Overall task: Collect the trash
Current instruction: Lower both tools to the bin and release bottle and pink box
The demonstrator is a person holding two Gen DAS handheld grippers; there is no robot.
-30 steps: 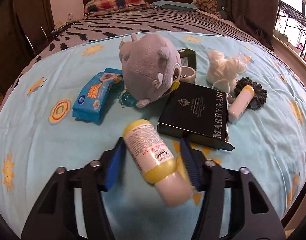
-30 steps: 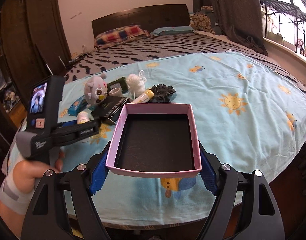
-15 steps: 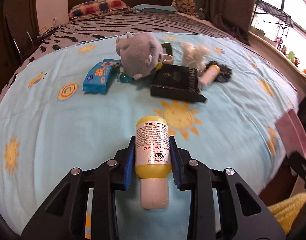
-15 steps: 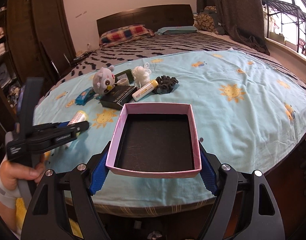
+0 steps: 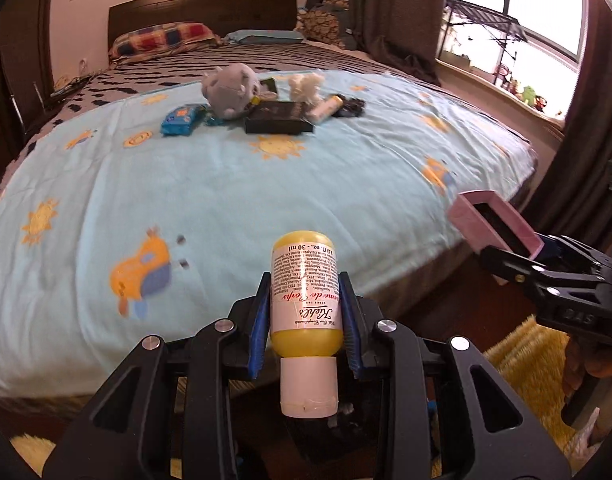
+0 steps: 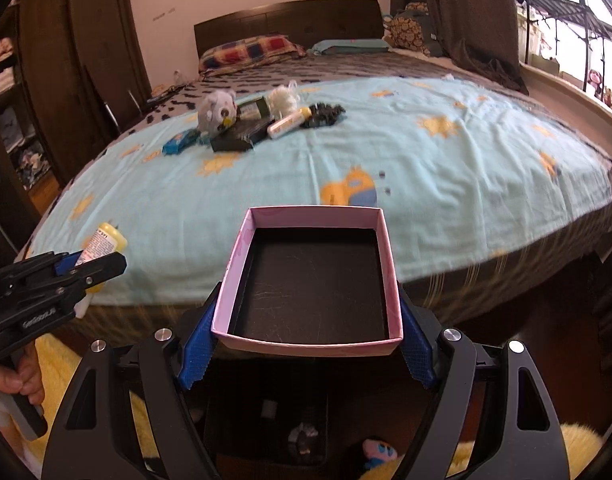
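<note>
Left gripper (image 5: 305, 316) pinching glossy cylindrical yellow bottle (image 5: 305, 294), right gripper (image 6: 306, 344) clamping shallow, probably cardboard, pink box (image 6: 311, 276)

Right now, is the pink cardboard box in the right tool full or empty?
Empty. The pink cardboard box shows only its bare black bottom in the right wrist view; nothing lies inside it.

Both cameras sit just behind their own black grippers and look forward and down, across the light blue bedspread with yellow suns (image 5: 234, 184) from beyond the bed's foot. Both show the round grey plush toy (image 5: 231, 90) in the upper middle — and each catches the other gripper at its frame's edge.
</note>
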